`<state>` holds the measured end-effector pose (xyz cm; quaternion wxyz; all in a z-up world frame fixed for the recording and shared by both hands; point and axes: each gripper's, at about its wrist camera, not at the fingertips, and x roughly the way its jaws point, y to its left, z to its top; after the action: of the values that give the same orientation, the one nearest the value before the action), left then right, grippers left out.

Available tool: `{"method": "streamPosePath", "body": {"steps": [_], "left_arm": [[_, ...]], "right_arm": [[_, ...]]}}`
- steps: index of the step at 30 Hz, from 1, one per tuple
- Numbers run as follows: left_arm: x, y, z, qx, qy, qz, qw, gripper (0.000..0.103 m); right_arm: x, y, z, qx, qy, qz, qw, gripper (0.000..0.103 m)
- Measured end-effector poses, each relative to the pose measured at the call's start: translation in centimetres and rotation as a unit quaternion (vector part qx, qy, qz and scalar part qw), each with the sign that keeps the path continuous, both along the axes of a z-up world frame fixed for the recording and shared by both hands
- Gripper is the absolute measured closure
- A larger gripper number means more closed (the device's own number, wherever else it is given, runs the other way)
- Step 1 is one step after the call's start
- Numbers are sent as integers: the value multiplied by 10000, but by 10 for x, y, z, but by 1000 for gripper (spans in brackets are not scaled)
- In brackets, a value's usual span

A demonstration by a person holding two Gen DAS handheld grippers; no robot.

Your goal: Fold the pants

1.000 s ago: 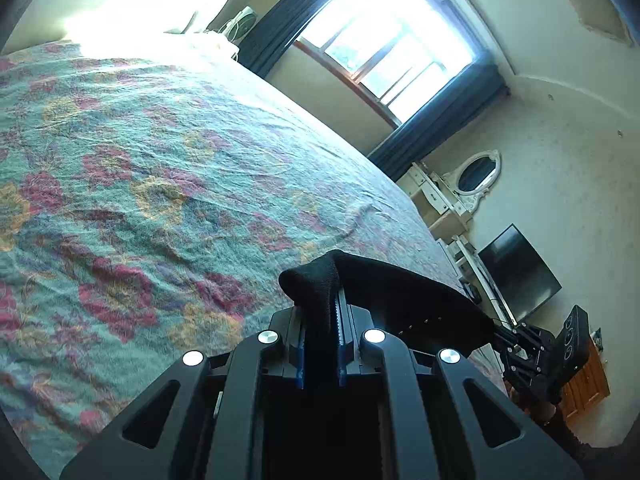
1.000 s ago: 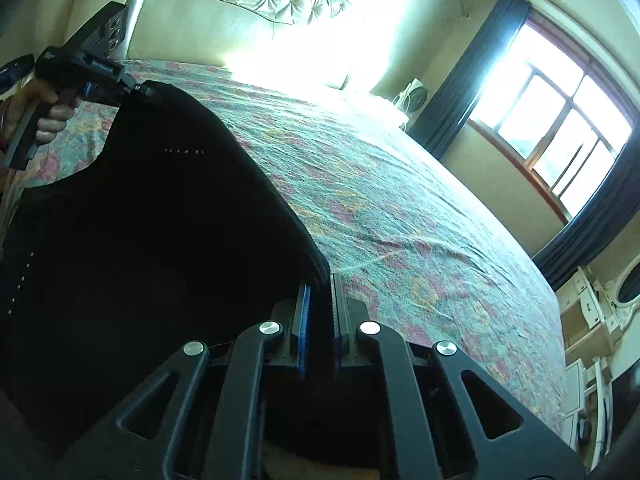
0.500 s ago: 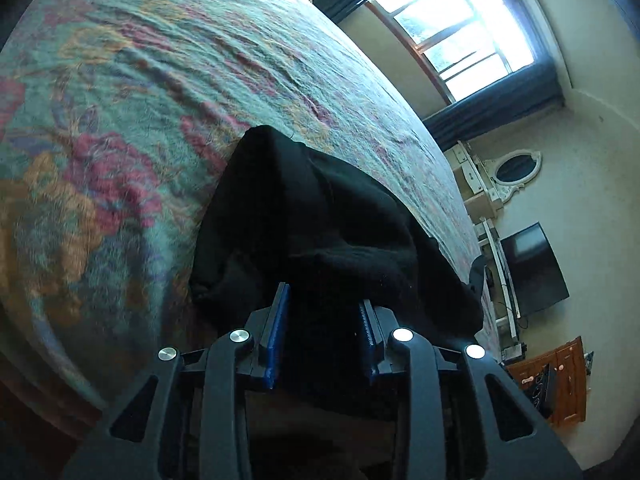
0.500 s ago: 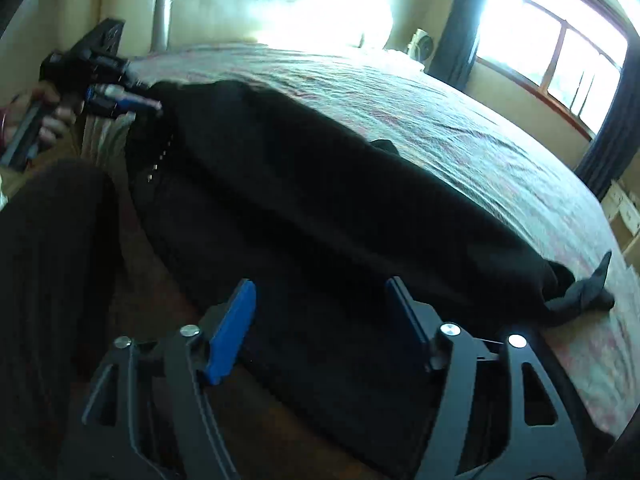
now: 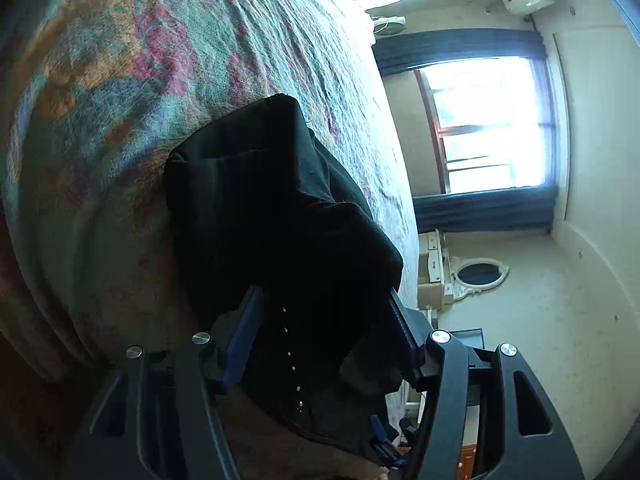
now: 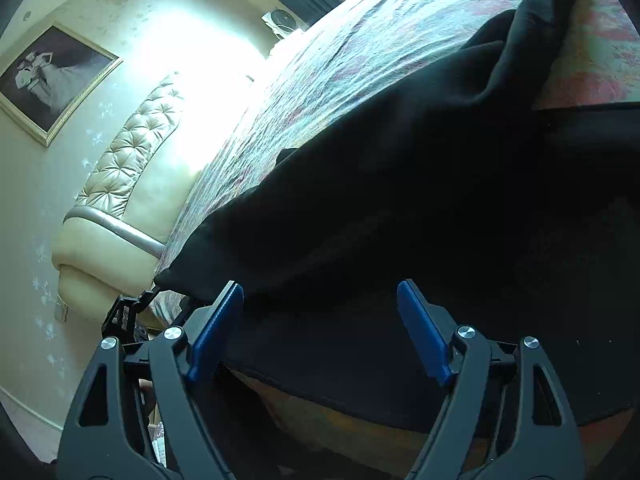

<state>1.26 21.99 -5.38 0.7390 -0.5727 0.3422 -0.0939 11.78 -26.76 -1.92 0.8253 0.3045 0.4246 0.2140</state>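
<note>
Let go of the pants (image 6: 400,184) a second ago; left gripper (image 5: 324,332) and right gripper (image 6: 320,328) both spread, cloth slumped mid-frame, seemingly ready for regrasp.

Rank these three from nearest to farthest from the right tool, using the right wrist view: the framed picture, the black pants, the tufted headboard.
1. black pants: right in front of the open right tool, draped over the bed edge.
2. tufted headboard: left, at the bed's far end.
3. framed picture: upper left, on the wall beyond the headboard.
</note>
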Motion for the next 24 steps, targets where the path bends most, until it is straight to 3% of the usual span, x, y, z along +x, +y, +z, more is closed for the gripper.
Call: {"method": "streamPosePath", "body": {"steps": [3,6,9,13,17,18,19,21,24], "left_arm": [[-4,-2,-4,-58,24,215,9997,35],[-12,-4,-12,-362,-66,393,9985,24],[-18,-8,-11,-112,-102,449,9989,19],[1,-10,-16,-101,124,513,9986,19],[13,-12,-9,200,195,604,9978,20],[14,-9,-5,303,213,589,9976,32],[18,-9,-4,429,299,521,9973,58],[24,-8,-7,657,535,379,9957,87],[24,-5,-15,424,612,428,9963,91]], "right_arm": [[-4,-7,-10,133,130,-103,9998,24],[-8,-6,-9,177,125,-114,9997,24],[-5,-4,-10,184,127,-119,9997,23],[0,-5,-15,169,149,-123,9997,23],[-1,-2,-14,155,143,-94,9997,22],[1,-4,-16,167,148,-107,9997,22],[1,-5,-16,196,169,-133,9996,22],[2,-9,-18,319,228,-220,9990,22],[7,-18,-21,634,343,-462,9963,22]]}}
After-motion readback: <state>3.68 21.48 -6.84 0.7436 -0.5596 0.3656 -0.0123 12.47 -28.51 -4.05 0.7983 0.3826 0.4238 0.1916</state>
